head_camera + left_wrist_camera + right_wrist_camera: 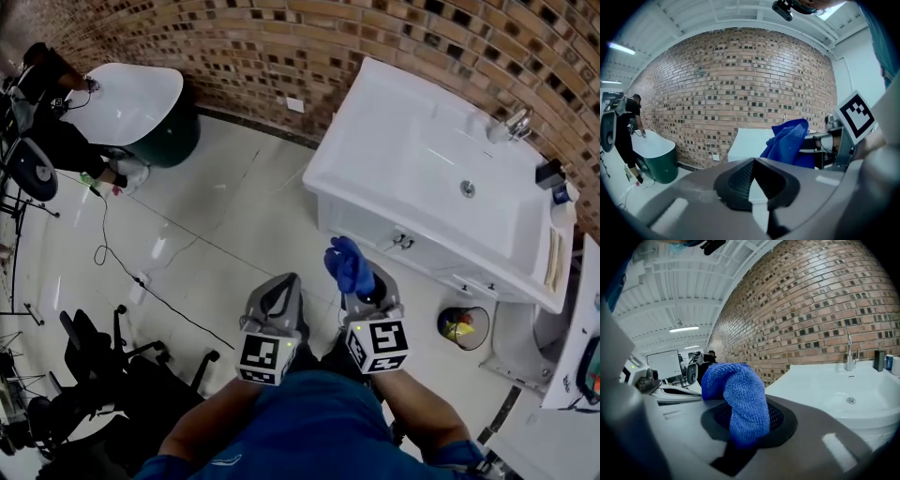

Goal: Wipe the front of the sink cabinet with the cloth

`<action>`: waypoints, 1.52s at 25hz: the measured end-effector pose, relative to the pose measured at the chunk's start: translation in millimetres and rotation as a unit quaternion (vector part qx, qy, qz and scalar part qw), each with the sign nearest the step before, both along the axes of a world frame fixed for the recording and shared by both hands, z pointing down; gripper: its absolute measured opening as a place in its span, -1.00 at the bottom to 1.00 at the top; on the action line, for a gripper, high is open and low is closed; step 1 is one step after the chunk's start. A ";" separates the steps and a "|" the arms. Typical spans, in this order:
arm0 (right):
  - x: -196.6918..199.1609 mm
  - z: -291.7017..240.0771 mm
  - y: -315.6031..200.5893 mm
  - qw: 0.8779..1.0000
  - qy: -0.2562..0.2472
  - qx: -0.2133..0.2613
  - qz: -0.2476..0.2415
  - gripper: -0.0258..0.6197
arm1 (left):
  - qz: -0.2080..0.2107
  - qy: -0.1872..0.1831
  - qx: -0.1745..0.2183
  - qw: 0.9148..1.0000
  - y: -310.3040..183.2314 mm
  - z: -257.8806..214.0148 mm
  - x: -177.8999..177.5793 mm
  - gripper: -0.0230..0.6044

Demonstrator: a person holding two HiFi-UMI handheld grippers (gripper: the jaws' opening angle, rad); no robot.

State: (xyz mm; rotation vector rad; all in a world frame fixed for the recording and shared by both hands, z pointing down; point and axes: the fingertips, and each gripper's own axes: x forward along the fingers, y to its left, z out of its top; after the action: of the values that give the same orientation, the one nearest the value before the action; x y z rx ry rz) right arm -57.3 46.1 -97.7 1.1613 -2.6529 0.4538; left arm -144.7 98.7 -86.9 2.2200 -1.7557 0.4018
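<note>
The white sink cabinet point(412, 248) stands against the brick wall at the upper right of the head view; its drawer front faces me. My right gripper point(361, 291) is shut on a blue cloth point(349, 267) that bunches up above its jaws, a short way off the cabinet front. In the right gripper view the cloth point(743, 401) sticks up between the jaws of the right gripper point(745, 427), with the basin point(834, 394) to the right. My left gripper point(278, 292) is beside it, shut and empty. The left gripper view shows the left gripper point(752, 176), the cloth point(790, 143) and the cabinet point(750, 143) behind.
A small bin point(464, 328) with rubbish sits on the floor by the cabinet's right end. A white tub on a green base point(141, 108) stands at the far left, with a person point(47, 103) bent over it. A cable point(159, 291) crosses the floor; a black chair point(94, 356) is lower left.
</note>
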 end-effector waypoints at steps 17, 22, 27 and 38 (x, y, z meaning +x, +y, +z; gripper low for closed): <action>-110.4 138.5 -109.5 0.993 0.079 -0.045 0.070 -0.68 | 0.035 0.006 -0.016 0.999 -137.6 90.6 -99.0 -0.92; -113.6 180.7 -122.5 0.995 0.071 -0.045 0.061 -0.68 | 0.015 0.013 -0.008 1.000 -148.6 130.5 -97.2 -0.92; -100.8 197.6 -137.4 0.998 0.056 0.000 0.042 -0.67 | -0.007 0.017 0.028 0.999 -164.7 170.2 -81.5 -0.92; -112.3 218.2 -159.7 0.990 -0.023 0.136 -0.006 -0.68 | -0.099 0.025 0.116 0.988 -201.3 247.6 -86.8 -0.92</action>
State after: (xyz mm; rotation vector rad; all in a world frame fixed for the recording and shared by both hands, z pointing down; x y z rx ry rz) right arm -169.6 -113.7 120.5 1.2181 -2.8267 0.1198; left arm -231.5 -102.5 160.8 2.1528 -2.0627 0.1024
